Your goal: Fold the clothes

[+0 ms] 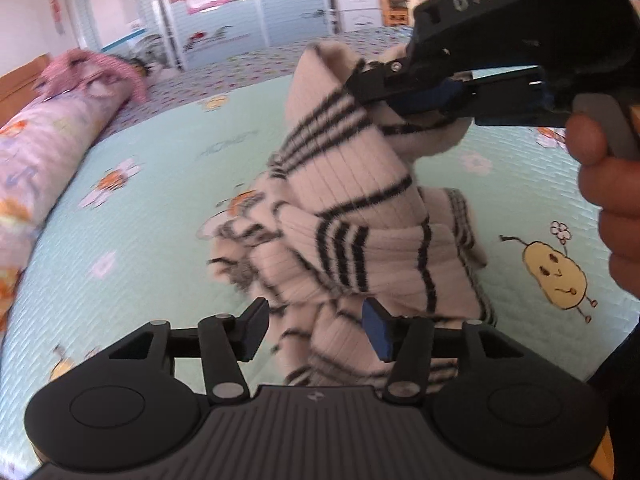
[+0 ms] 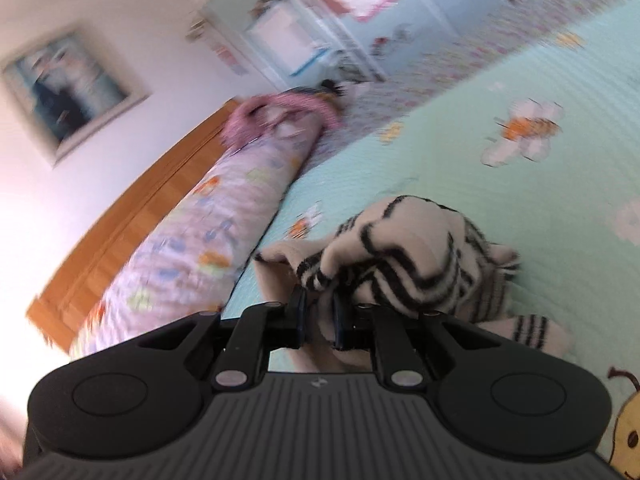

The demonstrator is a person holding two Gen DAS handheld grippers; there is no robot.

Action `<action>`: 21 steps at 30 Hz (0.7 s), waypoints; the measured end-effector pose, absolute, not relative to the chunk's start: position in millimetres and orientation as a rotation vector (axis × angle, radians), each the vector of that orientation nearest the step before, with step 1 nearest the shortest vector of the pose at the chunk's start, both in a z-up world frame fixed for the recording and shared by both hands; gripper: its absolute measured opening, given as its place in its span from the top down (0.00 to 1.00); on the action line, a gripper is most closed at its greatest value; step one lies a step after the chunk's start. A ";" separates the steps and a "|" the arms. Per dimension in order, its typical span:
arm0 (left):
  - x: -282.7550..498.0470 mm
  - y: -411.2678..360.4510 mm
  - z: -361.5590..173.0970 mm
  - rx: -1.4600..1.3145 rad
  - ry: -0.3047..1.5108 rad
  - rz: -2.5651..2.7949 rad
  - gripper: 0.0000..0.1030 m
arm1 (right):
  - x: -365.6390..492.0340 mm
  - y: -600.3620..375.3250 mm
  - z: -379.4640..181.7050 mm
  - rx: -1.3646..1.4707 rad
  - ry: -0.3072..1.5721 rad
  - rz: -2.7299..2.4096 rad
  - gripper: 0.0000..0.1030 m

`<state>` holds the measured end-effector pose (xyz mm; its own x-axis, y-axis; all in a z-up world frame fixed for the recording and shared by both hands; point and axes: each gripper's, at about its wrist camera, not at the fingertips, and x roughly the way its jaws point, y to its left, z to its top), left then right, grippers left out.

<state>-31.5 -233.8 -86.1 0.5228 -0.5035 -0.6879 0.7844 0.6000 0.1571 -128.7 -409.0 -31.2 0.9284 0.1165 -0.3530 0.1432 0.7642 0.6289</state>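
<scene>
Left gripper (image 1: 316,330) low in frame, jaws apart, cloth between but unpinched; right gripper (image 1: 374,90) upper right clamps the striped knit top (image 1: 360,216), half-lifted off the green quilt (image 1: 140,208): light, limp, best pinched at a hem.

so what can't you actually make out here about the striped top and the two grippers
- Striped garment, left wrist view: bunched and motion-blurred; its type and layout stay unclear.
- Its near edge: hidden behind the left gripper, whose jaws stand apart.
- Right gripper, right wrist view: cloth pinched between the pads; how much is caught is hidden.
- Person's hand: cut off by the right edge.
- Wall picture: too blurred to read.
</scene>
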 end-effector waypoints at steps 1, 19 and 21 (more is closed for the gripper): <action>-32.7 -226.0 -81.4 0.475 0.629 -0.795 0.46 | -127.8 -397.5 -27.9 0.663 0.394 0.010 0.86; -66.0 -351.6 -57.4 0.833 0.286 -0.942 0.33 | -244.4 -461.3 -53.4 0.785 0.333 -0.282 0.50; -66.3 -373.0 -68.7 0.951 0.263 -0.928 0.32 | -264.3 -476.2 -68.8 0.848 0.328 -0.322 0.50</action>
